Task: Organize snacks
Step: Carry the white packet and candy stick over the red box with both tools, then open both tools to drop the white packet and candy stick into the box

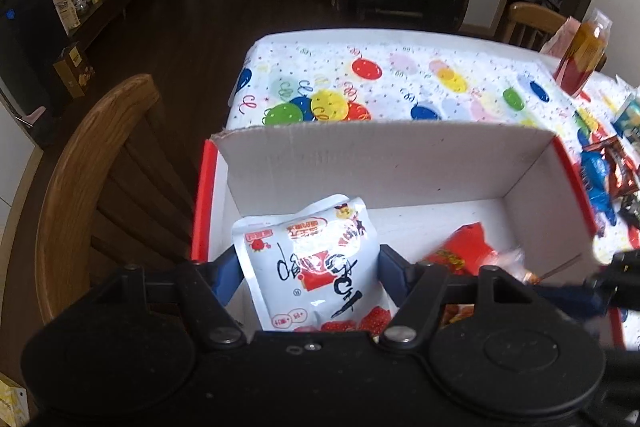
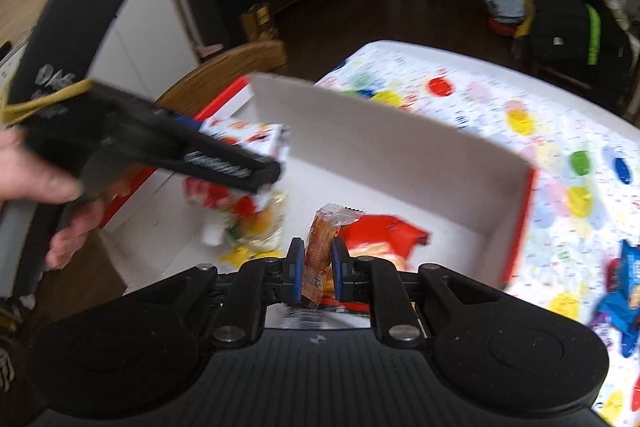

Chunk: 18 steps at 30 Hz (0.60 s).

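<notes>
Snacks go into the white cardboard box [image 1: 384,163]: my left gripper [image 1: 308,263] pinches a white pouch [image 1: 316,259] over its floor, my right gripper [image 2: 318,265] clamps a slim orange packet [image 2: 320,247] (both poised to drop), near a red packet [image 2: 384,231] already inside.

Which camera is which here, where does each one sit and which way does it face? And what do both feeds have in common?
Left wrist: rides the left gripper, facing forward over the white box; its fingers clamp a white snack bag.
Right wrist: rides the right gripper, aimed into the box from its right; fingers grip an orange snack packet; the person's hand shows.
Shared: box, red snack bag, balloon tablecloth, wooden chair.
</notes>
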Each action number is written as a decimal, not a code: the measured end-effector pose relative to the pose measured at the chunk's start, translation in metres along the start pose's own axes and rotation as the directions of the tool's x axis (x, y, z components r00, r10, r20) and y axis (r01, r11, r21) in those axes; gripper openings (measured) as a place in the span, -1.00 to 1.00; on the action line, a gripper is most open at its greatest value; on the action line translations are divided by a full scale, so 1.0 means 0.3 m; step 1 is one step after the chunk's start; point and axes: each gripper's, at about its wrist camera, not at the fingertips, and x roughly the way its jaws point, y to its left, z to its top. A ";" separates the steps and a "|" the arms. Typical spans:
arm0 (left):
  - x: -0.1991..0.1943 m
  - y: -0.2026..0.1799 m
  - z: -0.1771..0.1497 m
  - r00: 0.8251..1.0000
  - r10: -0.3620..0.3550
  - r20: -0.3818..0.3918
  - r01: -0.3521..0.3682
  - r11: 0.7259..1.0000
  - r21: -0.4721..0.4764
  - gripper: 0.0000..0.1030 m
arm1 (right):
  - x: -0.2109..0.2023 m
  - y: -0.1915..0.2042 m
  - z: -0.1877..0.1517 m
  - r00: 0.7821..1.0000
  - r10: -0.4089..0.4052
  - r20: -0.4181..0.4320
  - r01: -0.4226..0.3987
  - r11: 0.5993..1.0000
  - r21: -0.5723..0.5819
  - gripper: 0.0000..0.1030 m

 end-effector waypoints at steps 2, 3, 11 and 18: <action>0.015 0.003 -0.002 1.000 -0.003 -0.008 0.003 1.000 0.000 0.32 | 0.021 0.018 -0.007 1.000 0.020 -0.019 -0.020 1.000 -0.004 -0.73; 0.023 0.003 -0.003 1.000 -0.005 -0.013 0.005 1.000 0.001 0.32 | 0.031 0.024 -0.009 0.999 0.033 -0.029 -0.033 0.999 0.000 -0.73; 0.058 -0.033 -0.022 1.000 -0.012 -0.029 0.014 0.998 0.061 0.32 | 0.088 0.069 -0.038 0.995 0.050 -0.092 -0.053 0.998 -0.027 -0.73; 0.082 -0.073 -0.043 0.998 -0.017 -0.053 0.021 0.996 0.090 0.33 | 0.103 0.071 -0.061 0.993 0.034 -0.113 -0.037 0.999 -0.025 -0.72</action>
